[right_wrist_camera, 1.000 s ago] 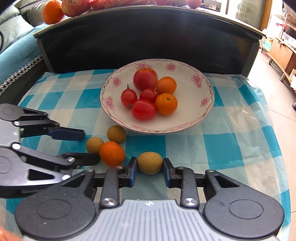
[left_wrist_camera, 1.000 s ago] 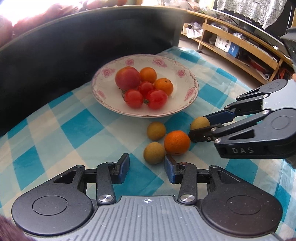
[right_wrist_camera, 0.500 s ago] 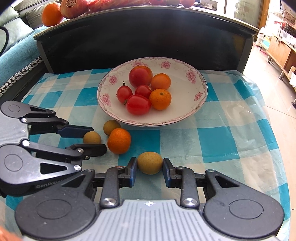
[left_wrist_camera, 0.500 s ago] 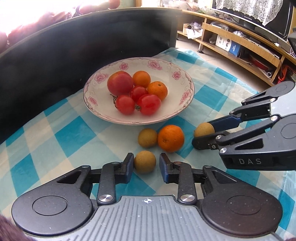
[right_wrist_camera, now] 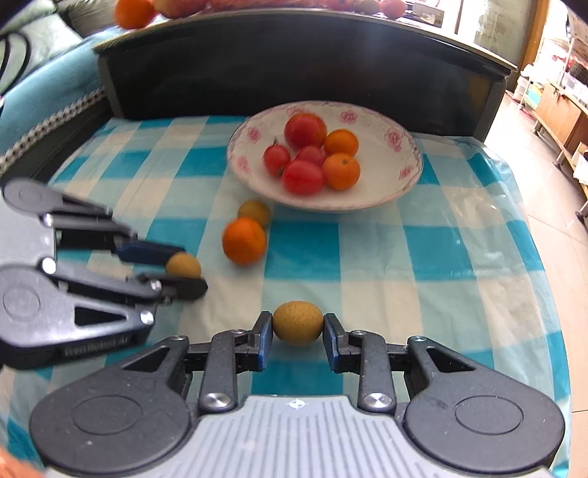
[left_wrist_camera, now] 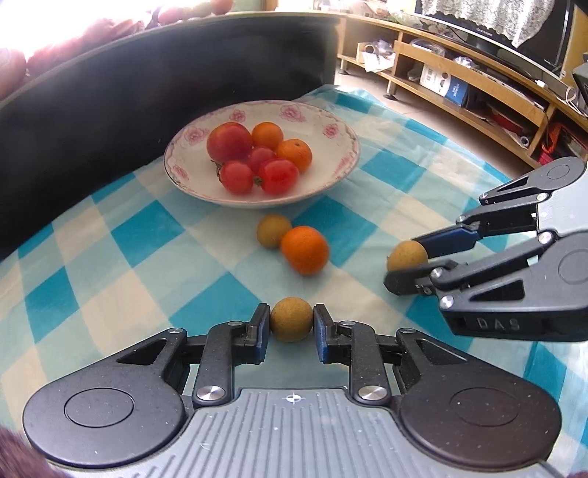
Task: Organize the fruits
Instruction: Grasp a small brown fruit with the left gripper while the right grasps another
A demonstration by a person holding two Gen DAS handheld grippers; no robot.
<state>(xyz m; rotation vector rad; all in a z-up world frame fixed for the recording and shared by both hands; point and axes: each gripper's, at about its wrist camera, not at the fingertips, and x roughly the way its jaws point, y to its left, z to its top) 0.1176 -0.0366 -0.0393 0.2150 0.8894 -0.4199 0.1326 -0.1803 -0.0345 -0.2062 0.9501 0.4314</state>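
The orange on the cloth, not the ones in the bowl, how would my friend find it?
Start at the flowered bowl on the blue checked cloth. Just in front of it two loose fruits touch: a small brown one and the orange. It is the only bright orange fruit outside the bowl, and bigger than the brown ones nearby.

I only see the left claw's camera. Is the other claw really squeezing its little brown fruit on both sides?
Observer: Yes, the right claw's fingers touch both sides of its brown oval fruit.
Child: What's on top of the black glossy cabinet behind the white flowered bowl? I just see glare.
Observer: A round orange fruit, near its left end.
Child: And left of the blue checked tablecloth?
Observer: A teal upholstered sofa.
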